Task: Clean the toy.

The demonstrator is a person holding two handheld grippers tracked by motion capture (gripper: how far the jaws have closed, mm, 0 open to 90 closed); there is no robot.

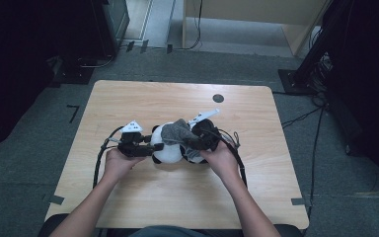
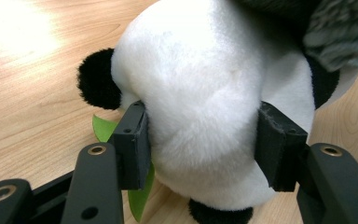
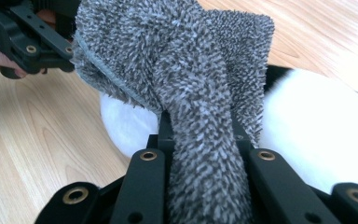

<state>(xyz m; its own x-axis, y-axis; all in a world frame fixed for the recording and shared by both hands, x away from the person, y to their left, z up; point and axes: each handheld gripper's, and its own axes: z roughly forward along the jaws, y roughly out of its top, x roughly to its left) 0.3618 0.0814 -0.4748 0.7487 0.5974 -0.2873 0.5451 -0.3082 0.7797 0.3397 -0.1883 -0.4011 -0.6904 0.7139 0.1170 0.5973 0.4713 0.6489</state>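
Fluffy plush panda, shaggy grey microfibre cloth, matt wood-grain table

The high view looks down on the whole table. Both gripper views sit close, sharing the plush panda.

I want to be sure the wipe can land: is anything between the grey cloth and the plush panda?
Nothing visible. The grey cloth, clamped in the right gripper, already drapes over the plush panda, which the left gripper grips.
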